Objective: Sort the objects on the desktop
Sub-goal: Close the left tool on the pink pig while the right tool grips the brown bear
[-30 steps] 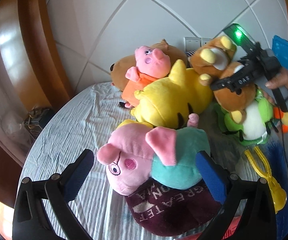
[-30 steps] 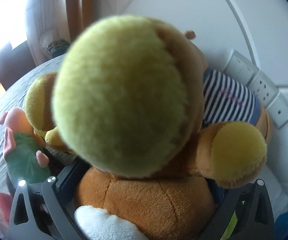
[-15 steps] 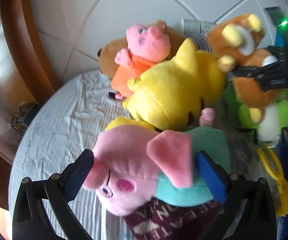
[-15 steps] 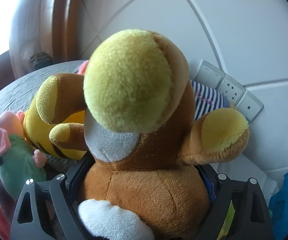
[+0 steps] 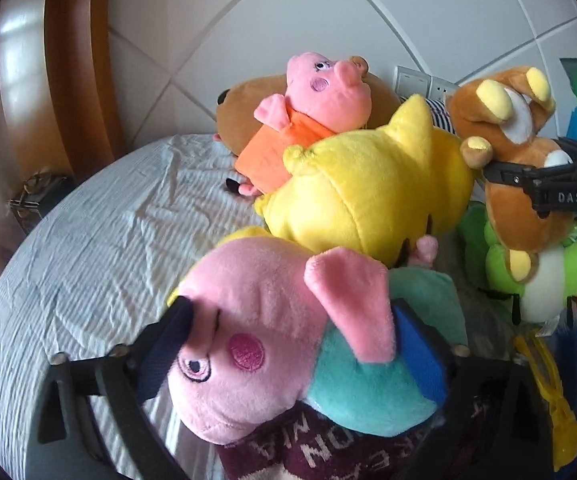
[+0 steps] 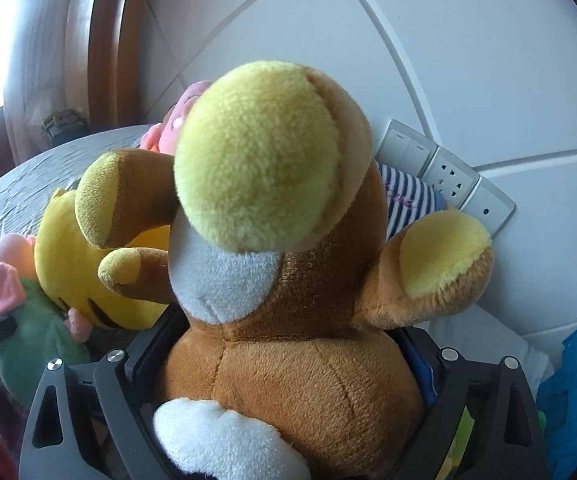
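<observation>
**Plush toys gripped in both tongs over the covered worktop**

Plush toys lie heaped on a round worktop point(image 5: 88, 248) covered with a pale, wrinkled cloth, set against a white tiled wall.

Nearest the left wrist camera is a pink pig in a teal top point(image 5: 288, 344), lying on its side on a dark maroon cloth with white lettering point(image 5: 288, 456). The left tongs point(image 5: 292, 332) are closing around it: the dark left pad presses at the pig's snout side, and the blue right pad sits against the teal body behind the ear.

Just beyond the pig lies a large yellow plush point(image 5: 368, 196), and behind that a smaller pink pig in an orange dress point(image 5: 312, 108) leans on a brown plush point(image 5: 248, 108).

The right tongs point(image 6: 288, 364) hold a brown bear with yellow paws point(image 6: 288, 280), its body filling the jaws, which are easing slightly wider; both pads touch its sides. In the left view the bear is raised above a green and white plush point(image 5: 536, 280). A yellow plastic clip point(image 5: 548, 392) lies at the right edge. Wall sockets point(image 6: 448, 180) sit behind the bear.
</observation>
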`<action>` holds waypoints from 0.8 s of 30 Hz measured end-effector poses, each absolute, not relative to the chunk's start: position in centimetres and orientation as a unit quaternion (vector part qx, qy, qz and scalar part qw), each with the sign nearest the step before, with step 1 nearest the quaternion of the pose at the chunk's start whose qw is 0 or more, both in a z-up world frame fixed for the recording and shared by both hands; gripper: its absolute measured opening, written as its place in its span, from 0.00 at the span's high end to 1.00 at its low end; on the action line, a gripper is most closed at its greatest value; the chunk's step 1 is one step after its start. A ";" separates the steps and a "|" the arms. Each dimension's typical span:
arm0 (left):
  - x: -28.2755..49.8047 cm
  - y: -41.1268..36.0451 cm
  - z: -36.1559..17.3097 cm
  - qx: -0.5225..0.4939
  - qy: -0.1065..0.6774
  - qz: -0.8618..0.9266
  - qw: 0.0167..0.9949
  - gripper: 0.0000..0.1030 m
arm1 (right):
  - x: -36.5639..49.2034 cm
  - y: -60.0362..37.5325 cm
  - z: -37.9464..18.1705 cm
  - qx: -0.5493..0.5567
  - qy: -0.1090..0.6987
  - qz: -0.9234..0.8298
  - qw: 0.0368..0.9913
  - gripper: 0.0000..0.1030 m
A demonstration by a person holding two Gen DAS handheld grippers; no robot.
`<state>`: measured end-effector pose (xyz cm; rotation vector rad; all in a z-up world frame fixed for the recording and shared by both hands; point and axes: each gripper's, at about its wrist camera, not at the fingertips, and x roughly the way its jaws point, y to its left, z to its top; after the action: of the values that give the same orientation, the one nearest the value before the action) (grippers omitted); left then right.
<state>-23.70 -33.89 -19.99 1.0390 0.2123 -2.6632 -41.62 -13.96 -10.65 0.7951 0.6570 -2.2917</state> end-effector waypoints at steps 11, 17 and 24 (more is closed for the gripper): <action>-21.6 -34.2 -18.7 0.367 0.063 -0.918 0.134 0.69 | -39.4 -9.8 -10.9 0.280 0.212 -0.887 0.299 0.13; -19.8 -34.2 -18.9 0.368 0.064 -0.918 0.132 0.80 | -38.8 -8.1 -10.6 0.281 0.205 -0.889 0.296 0.13; -18.6 -35.0 -19.2 0.380 0.075 -0.913 0.128 0.98 | -38.4 -7.3 -10.4 0.280 0.201 -0.893 0.289 0.13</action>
<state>-18.57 -34.95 -19.21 1.1054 0.2181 -2.6548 -38.35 -7.28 -10.38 0.7462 0.5354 -2.3838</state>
